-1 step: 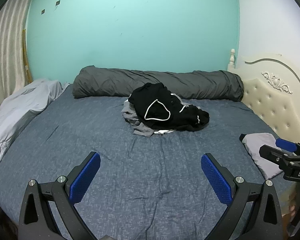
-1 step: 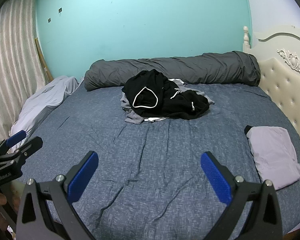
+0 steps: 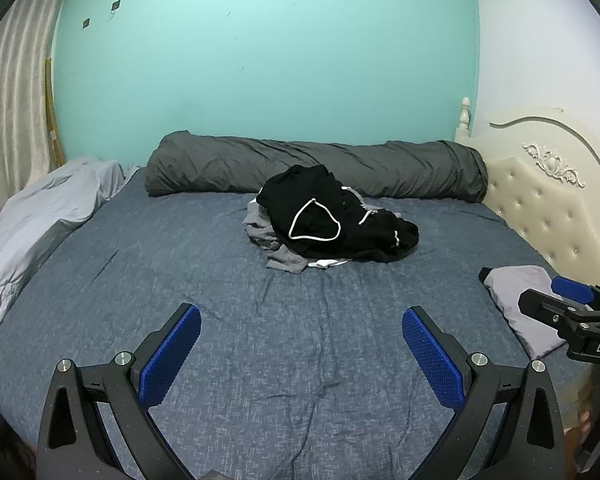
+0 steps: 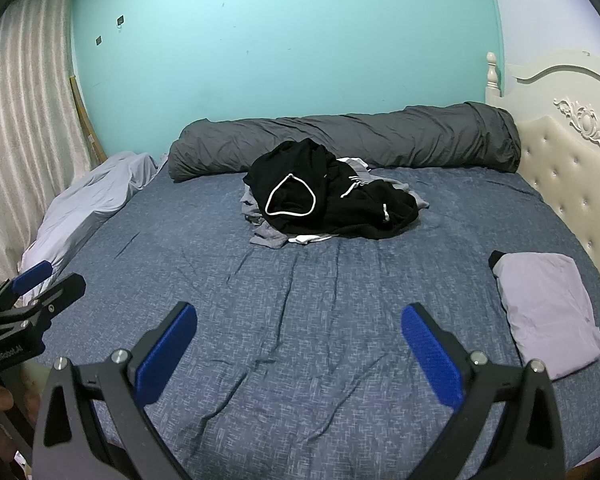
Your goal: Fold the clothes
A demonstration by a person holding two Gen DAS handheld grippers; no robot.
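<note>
A heap of unfolded clothes (image 3: 332, 220) (image 4: 328, 200) lies mid-bed: a black garment with white piping on top, grey and white pieces under it. One folded lilac garment (image 3: 520, 300) (image 4: 548, 312) rests flat near the bed's right edge. My left gripper (image 3: 300, 316) is open above the near part of the blue bedspread (image 3: 260, 300), well short of the heap, with nothing between its blue pads. My right gripper (image 4: 299, 312) is open and empty too, level with the left one. Each shows at the edge of the other's view: the right gripper (image 3: 560, 300), the left gripper (image 4: 40, 284).
A rolled dark grey duvet (image 3: 312, 168) (image 4: 340, 140) lies along the far side against the turquoise wall. A cream tufted headboard (image 3: 548, 200) (image 4: 572, 168) stands at the right. A pale grey sheet (image 3: 40, 216) (image 4: 88, 204) is bunched at the left by the curtain (image 4: 20, 120).
</note>
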